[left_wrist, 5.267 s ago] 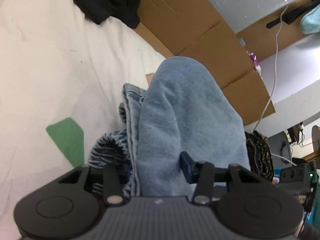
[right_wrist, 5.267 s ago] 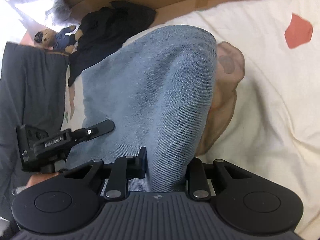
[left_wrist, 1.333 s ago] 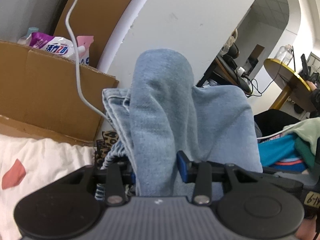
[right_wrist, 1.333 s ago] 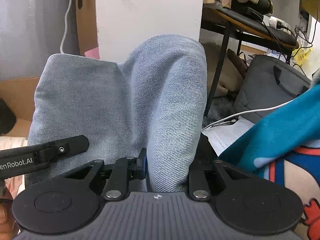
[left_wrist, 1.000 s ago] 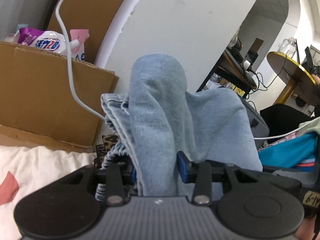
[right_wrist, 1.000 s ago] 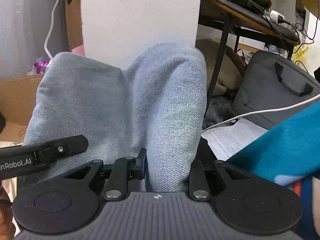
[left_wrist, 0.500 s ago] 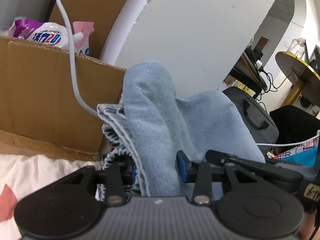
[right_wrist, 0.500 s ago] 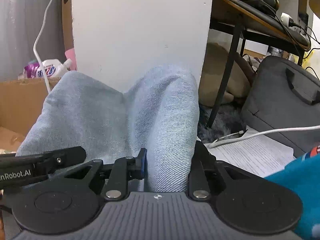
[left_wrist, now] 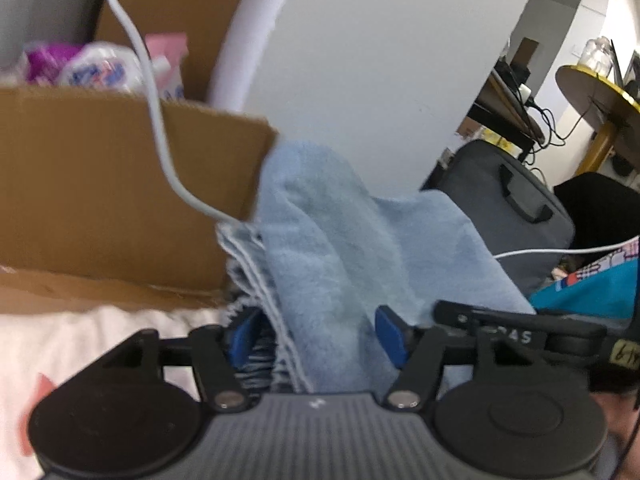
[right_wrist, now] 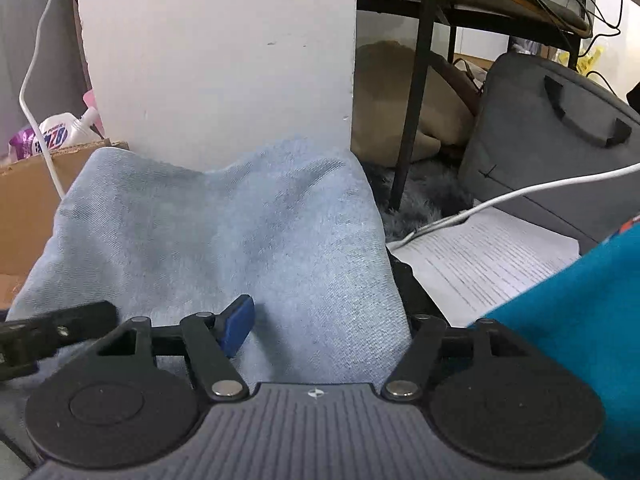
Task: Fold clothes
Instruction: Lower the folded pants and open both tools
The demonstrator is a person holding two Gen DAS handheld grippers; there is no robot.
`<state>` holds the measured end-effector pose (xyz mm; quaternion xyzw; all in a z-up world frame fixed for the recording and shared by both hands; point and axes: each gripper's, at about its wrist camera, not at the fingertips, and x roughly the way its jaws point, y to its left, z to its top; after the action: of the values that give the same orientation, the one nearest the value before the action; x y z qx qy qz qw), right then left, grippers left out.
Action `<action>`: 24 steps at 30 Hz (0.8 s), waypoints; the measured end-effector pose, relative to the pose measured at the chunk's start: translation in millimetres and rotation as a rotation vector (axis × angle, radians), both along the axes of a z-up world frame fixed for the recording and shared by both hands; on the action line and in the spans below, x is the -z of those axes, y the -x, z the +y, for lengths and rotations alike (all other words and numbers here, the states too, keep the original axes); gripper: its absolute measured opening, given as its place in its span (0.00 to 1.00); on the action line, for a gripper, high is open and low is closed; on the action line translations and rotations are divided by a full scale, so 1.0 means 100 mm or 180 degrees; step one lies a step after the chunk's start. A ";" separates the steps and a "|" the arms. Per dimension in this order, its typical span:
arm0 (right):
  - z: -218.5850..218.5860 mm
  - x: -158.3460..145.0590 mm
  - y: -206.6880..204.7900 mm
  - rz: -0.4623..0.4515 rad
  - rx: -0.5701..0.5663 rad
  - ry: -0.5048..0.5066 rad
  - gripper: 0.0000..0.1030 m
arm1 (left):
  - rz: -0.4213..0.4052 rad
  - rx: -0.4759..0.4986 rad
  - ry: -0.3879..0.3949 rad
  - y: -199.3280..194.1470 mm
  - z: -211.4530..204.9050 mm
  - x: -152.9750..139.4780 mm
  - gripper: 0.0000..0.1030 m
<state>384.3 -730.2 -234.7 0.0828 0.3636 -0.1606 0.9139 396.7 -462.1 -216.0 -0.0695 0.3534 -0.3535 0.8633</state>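
1. Left wrist view: a cardboard box at left, then the left gripper – jaws just spread, released, folded blue denim lying loosely between them.
2. Right wrist view: right gripper likewise just opened – the denim slack between its pads, a grey bag at right.
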 end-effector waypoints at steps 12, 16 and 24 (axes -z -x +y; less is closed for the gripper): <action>0.23 -0.13 0.56 -0.0070 0.0138 0.0002 0.83 | -0.0284 0.0062 -0.0121 0.27 0.25 -0.39 0.72; 0.30 -0.23 0.71 -0.0331 0.0059 -0.0107 0.83 | -0.0375 0.0091 -0.0145 0.34 0.24 -0.45 0.71; 0.61 -0.21 0.78 -0.0444 -0.0317 -0.0208 0.82 | -0.0527 0.0189 -0.0227 0.40 0.23 -0.51 0.66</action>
<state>306.8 -669.4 -214.1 0.1054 0.3078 -0.0969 0.9406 356.7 -439.1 -165.3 0.0012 0.2951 -0.3707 0.8806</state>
